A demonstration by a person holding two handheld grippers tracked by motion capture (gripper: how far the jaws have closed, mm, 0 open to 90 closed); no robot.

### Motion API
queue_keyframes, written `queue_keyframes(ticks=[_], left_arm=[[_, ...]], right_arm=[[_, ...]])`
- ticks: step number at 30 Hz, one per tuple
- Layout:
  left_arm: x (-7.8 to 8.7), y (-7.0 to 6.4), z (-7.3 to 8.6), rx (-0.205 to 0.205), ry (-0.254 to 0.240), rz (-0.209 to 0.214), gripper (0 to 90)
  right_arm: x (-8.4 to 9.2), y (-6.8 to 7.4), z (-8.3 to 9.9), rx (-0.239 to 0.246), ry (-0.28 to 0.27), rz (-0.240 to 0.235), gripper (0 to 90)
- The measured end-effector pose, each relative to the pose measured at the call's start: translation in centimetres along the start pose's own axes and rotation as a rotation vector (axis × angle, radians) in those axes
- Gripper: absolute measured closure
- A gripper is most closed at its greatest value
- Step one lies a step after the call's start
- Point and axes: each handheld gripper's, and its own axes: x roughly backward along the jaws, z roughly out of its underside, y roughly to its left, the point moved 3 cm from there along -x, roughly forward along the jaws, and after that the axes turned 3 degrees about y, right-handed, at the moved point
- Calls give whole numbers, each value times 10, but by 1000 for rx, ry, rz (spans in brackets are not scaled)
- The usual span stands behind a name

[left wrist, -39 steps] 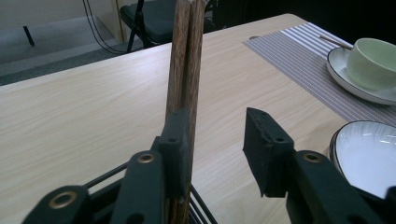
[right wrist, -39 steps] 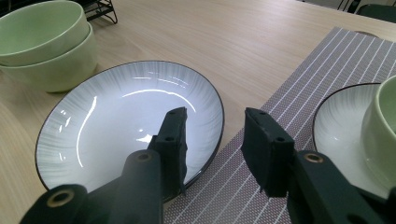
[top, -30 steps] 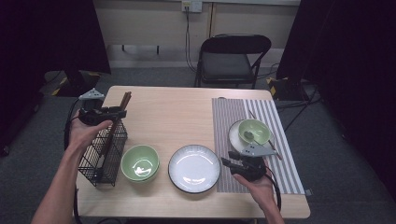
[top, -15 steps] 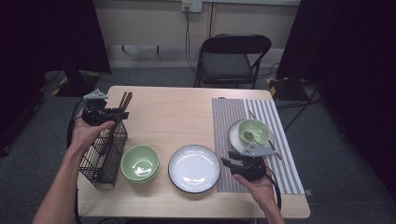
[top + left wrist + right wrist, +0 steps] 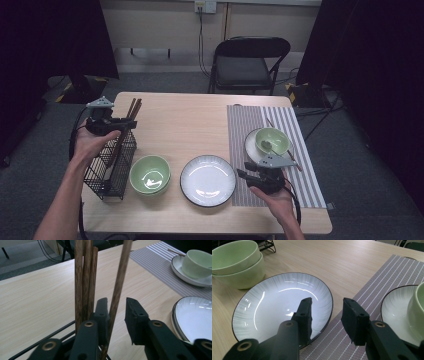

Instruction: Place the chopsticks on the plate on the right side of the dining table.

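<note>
Wooden chopstick (image 5: 117,290): standing slightly tilted between the jaws of the left gripper (image 5: 117,307), against the left jaw's pad, a gap to the right pad; lower end down in the black wire basket (image 5: 111,165).
Other chopsticks (image 5: 85,277): three more, bunched upright just left of the left jaw, outside the grip, in the same basket.
Left gripper in the high view (image 5: 111,124): at the table's far left, above the basket's back end, held level in the left hand (image 5: 92,145).
Left jaws: have just been closing, chopstick between them, not yet pinched from both sides.
Basket: along the left edge of the light wood table (image 5: 190,120), just beside the stacked green bowls (image 5: 150,174).
Right gripper (image 5: 250,176): at the near right, resting on the striped placemat (image 5: 270,150), held in the right hand (image 5: 277,200).
Right jaws: parted, nothing between them, aimed at the near rim of the white plate (image 5: 279,302).
White plate: dark-rimmed, on bare wood between the green bowls and the placemat, its edge just touching the mat.
Green cup (image 5: 272,140): on a saucer (image 5: 252,147) on the placemat, beyond the right gripper.
</note>
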Motion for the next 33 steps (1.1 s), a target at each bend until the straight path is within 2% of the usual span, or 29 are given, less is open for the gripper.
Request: queue_keyframes(ticks=[3, 4, 7, 11, 16, 19, 24, 33], left_arm=[[-2, 0, 1, 3, 2, -11, 730], [-1, 0, 1, -8, 0, -13, 748], [1, 1, 1, -5, -6, -13, 813], [4, -1, 1, -20, -11, -18, 820], [9, -1, -1, -1, -58, -2, 825], [12, -1, -1, -10, -60, -13, 828], [22, 2, -1, 5, -109, -25, 837], [34, 6, -1, 26, -160, -34, 851]], right_arm=[[0, 0, 0, 1, 1, 1, 599], [0, 0, 0, 1, -1, 0, 599], [1, -1, 0, -3, -3, 2, 599], [1, 0, 0, -2, -2, 2, 600], [2, 0, 0, -2, -3, 3, 599], [2, -1, 0, -7, -6, 2, 598], [2, -1, -1, -8, -7, 1, 597], [1, -1, -1, -9, -5, -3, 595]])
